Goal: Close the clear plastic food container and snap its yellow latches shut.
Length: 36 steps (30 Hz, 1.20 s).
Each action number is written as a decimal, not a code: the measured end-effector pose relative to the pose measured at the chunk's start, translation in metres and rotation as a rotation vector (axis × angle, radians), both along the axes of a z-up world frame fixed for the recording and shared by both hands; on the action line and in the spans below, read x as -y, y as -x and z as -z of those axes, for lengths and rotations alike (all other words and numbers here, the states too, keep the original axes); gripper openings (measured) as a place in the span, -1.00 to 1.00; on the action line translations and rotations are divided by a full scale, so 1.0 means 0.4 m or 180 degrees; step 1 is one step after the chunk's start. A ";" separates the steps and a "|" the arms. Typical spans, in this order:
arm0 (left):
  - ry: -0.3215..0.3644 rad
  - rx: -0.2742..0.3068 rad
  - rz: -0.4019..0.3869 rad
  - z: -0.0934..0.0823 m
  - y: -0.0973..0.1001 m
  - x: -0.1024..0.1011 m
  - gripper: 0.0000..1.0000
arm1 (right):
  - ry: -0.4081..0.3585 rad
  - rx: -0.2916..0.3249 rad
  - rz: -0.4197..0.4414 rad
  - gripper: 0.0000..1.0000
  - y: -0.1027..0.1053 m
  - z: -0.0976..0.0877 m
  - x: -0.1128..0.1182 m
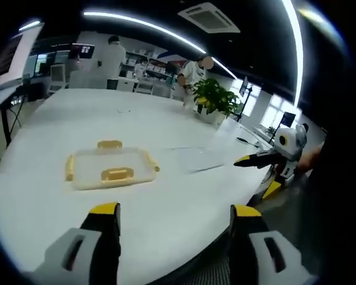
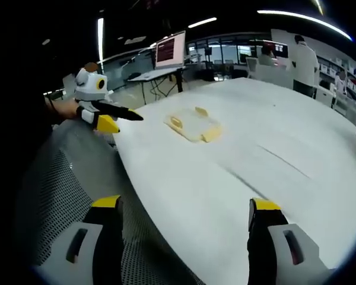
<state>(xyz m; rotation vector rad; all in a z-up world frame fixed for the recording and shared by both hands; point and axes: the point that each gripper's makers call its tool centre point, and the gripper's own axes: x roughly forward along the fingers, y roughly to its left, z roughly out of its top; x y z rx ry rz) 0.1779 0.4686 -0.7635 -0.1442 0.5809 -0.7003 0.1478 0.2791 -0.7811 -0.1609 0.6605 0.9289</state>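
Two claws, both spread wide and gripping nothing. The left claw (image 1: pixel 175 228) hangs over the near edge of the white surface (image 1: pixel 184 202), and ahead of it sits the clear plastic food container (image 1: pixel 111 166), flat on the surface with its lid on, yellow latches (image 1: pixel 117 174) showing on its sides. In the right gripper view, the right claw (image 2: pixel 187 228) hovers at the surface's rim, container well off ahead. Beyond, a potted plant (image 1: pixel 215 98) stands at the far edge, and a person (image 1: pixel 110 59) stands at the back.
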 end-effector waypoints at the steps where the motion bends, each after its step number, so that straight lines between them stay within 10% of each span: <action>1: -0.0014 0.0016 0.0009 -0.004 0.001 0.000 0.44 | -0.0004 -0.0003 -0.0009 0.72 0.000 -0.001 -0.001; 18: -0.0110 0.0076 0.0132 -0.011 -0.039 -0.044 0.52 | -0.0206 0.0163 -0.0020 0.68 -0.085 -0.088 -0.067; 36: -0.0209 -0.0112 0.0310 0.020 -0.064 -0.063 0.55 | -0.0240 0.0145 -0.0061 0.57 -0.153 -0.080 -0.123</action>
